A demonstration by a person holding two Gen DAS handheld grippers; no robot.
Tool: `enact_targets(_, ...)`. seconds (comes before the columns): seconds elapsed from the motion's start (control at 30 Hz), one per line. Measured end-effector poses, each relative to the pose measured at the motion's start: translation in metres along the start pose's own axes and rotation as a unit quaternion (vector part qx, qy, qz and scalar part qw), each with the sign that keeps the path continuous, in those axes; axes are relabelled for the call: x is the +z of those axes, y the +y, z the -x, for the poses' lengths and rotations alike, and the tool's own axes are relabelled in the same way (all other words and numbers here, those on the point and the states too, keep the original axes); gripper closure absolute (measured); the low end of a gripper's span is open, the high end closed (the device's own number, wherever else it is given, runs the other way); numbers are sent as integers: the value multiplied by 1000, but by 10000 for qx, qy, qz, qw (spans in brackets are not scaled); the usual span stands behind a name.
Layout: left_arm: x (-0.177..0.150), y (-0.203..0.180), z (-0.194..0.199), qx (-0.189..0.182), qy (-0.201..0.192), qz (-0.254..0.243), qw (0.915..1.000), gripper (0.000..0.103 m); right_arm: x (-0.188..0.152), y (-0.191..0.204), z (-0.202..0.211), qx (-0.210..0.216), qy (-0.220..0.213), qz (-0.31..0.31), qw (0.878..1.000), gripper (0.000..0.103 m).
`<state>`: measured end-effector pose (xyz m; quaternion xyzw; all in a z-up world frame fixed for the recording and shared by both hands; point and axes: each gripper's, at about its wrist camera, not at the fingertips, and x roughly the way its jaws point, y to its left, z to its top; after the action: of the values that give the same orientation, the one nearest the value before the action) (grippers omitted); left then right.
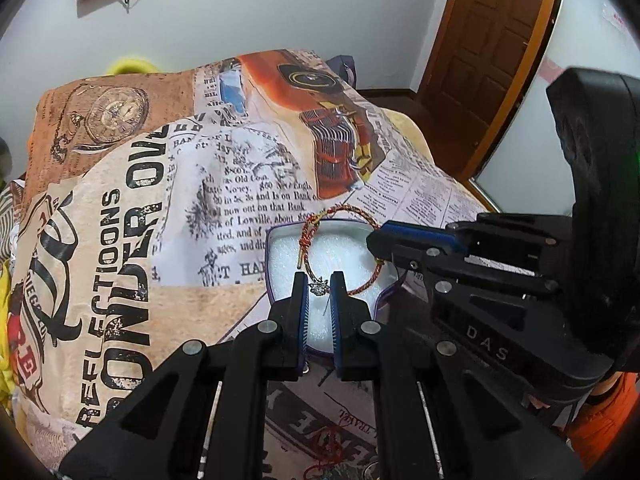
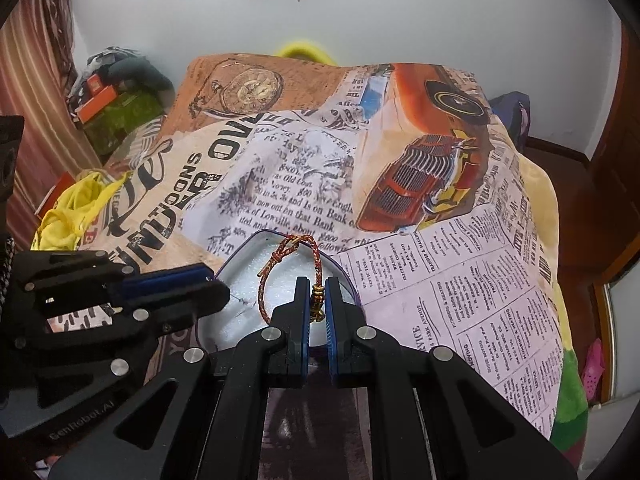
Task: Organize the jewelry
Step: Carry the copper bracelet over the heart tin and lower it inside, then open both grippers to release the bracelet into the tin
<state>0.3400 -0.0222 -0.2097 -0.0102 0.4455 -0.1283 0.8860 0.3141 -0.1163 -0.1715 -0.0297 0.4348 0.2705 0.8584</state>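
Note:
A red-and-gold braided cord bracelet (image 1: 340,216) hangs over an open jewelry box (image 1: 280,236) lined with white foam. My left gripper (image 1: 319,286) is shut on the bracelet's small silver charm (image 1: 319,288). My right gripper (image 2: 318,298) is shut on the bracelet's gold beads (image 2: 317,292); it also shows in the left wrist view (image 1: 380,248) at the box's right side. The bracelet loop (image 2: 280,276) is stretched between both grippers above the box (image 2: 240,256). The left gripper shows at the left of the right wrist view (image 2: 216,292).
The box sits on a bed covered by a newspaper-print blanket (image 1: 224,184) with a red car picture. A red string item (image 1: 328,446) lies on the blanket beneath my left gripper. A brown door (image 1: 492,40) stands at right. Yellow cloth (image 2: 68,212) lies at left.

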Motion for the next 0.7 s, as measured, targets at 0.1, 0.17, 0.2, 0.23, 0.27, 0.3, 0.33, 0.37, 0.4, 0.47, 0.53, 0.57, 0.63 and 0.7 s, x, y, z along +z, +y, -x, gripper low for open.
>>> enact_targets(0.1,-1,-2,-2,16,36,-56,10000,94,0,-1,-2,7,29,-11,10000,97)
enact_targets(0.17,-1,-3,-1,17,40,-94,9999,94,1,-2,-3,5,61,-15,10000,97)
enact_targets(0.2,-2,-3,0,8,42,-103,9999,94,1,-2,-3,1,92,-15,10000,96)
enact_targets(0.23,-2,-4,0,1,51,-118,9999,94,1,-2,-4,5,132,-17,9999,96)
enact_targets(0.27,-3,-4,2,13,55,-132,9999,94,2,-2,-5,14,161,-25,9999,96)
enact_targets(0.3,-3,-4,3,17,54,-137,9999,94,2,-3,-5,27,184,-44,9998,96)
enact_targets(0.33,-3,-4,4,21,61,-139,9999,94,2,-4,-4,41,192,-59,9998,95)
enact_targets(0.37,-4,-4,6,32,81,-141,9999,94,2,-4,-3,47,192,-68,9998,95)
enact_targets(0.4,-3,-4,7,45,86,-137,9999,93,2,-4,-2,43,187,-66,9998,94)
enact_targets(0.47,-3,-3,12,120,56,-99,9999,89,2,-2,0,16,179,-37,9998,91)
enact_targets(0.53,-2,-1,18,145,6,-39,9999,84,2,0,3,-46,174,4,9998,79)
enact_targets(0.57,-2,0,23,147,-22,-1,9999,79,1,1,5,-70,154,17,9999,77)
enact_targets(0.63,-2,1,31,191,-95,36,9998,76,0,3,11,-87,83,39,9999,73)
enact_targets(0.7,-2,1,43,278,-173,37,9995,76,-1,5,20,-131,18,63,9999,73)
